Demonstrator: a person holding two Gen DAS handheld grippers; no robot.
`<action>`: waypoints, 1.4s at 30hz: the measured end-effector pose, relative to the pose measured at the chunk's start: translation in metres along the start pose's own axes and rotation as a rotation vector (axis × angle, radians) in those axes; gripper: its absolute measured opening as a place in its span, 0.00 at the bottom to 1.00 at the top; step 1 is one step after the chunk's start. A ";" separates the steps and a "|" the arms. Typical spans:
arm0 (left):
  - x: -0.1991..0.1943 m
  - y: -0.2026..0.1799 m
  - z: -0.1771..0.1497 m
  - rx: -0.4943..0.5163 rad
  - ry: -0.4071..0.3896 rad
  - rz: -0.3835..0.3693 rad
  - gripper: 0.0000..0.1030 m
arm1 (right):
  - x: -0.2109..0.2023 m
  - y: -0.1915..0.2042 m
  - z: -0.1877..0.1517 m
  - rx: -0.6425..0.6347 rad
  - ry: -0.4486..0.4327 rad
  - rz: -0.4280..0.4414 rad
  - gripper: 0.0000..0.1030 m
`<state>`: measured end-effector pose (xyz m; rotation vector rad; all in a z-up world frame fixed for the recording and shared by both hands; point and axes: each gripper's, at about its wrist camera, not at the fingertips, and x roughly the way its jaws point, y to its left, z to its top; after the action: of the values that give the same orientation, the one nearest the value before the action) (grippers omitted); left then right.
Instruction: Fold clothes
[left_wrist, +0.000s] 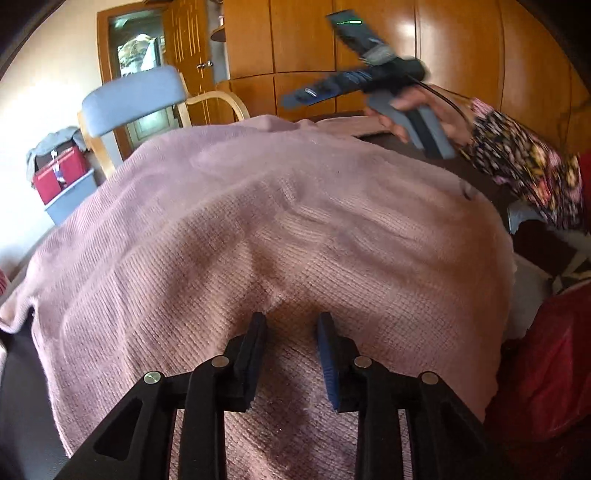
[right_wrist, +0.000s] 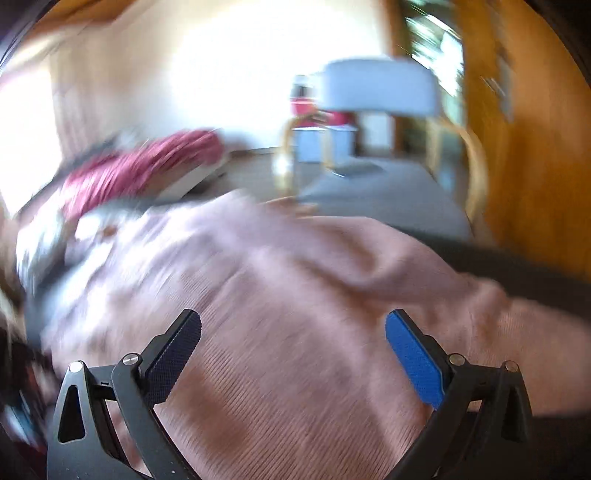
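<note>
Pink knit (left_wrist: 258, 221) pinched at 6 o'clock between left gripper (left_wrist: 291, 325) jaws; right gripper (right_wrist: 293, 325), jaws spread wide, hovers at 1 o'clock.

Blurred view, right tongs (right_wrist: 293, 325) spread wide over pink knit garment (right_wrist: 295, 295), grey-backed chair (right_wrist: 380, 86) beyond

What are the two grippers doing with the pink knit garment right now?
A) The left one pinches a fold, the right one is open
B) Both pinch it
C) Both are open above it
A: the left gripper pinches a bunched fold of the pink knit garment, while the right gripper is spread wide, holding nothing.
</note>
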<state>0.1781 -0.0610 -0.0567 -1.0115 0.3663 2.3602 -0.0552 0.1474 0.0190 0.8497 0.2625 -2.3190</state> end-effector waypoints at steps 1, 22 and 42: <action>0.000 0.000 -0.001 -0.001 0.001 0.000 0.27 | 0.004 0.016 -0.006 -0.087 0.029 -0.012 0.99; -0.036 0.024 -0.040 -0.126 0.015 -0.110 0.12 | 0.052 0.044 -0.051 -0.177 0.240 0.052 1.00; 0.110 0.186 0.097 -0.380 0.093 0.331 0.21 | 0.101 0.028 0.001 -0.102 0.238 -0.043 1.00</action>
<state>-0.0487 -0.1295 -0.0643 -1.3226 0.1245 2.7551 -0.0963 0.0742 -0.0441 1.0779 0.5011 -2.2219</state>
